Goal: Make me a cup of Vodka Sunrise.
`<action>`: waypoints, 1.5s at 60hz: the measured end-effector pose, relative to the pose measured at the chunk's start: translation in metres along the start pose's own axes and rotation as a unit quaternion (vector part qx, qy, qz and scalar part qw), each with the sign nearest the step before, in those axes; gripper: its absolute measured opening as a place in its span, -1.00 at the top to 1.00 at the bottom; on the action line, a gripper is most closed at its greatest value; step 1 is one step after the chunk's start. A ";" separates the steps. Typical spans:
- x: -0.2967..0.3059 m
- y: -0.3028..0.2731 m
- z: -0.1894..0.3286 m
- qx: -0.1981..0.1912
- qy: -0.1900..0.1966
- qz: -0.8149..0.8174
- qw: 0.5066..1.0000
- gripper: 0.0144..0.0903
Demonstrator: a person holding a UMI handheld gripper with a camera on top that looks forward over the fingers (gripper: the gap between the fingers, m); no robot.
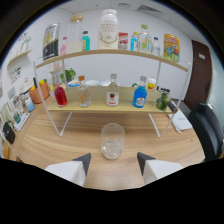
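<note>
Open gripper (113, 161), clear rounded glass (112, 140) just ahead

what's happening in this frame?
A person's hand-held gripper is open, holding nothing, its fingers pointed at a clear glass with ice that stands on the wooden table just ahead. Beyond it, a two-tier rack's lower shelf holds a red bottle, a clear bottle with a red label and a blue bottle. Nothing poured yet.

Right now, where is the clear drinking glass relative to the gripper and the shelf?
In the gripper view, the glass stands on the wooden table just ahead of the open gripper, centred between its fingers, in front of the shelf's lower tier.
</note>
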State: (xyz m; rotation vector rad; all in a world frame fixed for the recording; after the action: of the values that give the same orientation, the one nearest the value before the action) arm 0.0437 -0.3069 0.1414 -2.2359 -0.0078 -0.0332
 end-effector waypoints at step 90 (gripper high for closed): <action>-0.178 -0.159 0.127 0.184 -0.009 0.009 0.983 0.47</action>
State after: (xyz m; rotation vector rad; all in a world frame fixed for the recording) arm -0.1347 -0.1082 0.1833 -1.8649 -0.0034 -0.0008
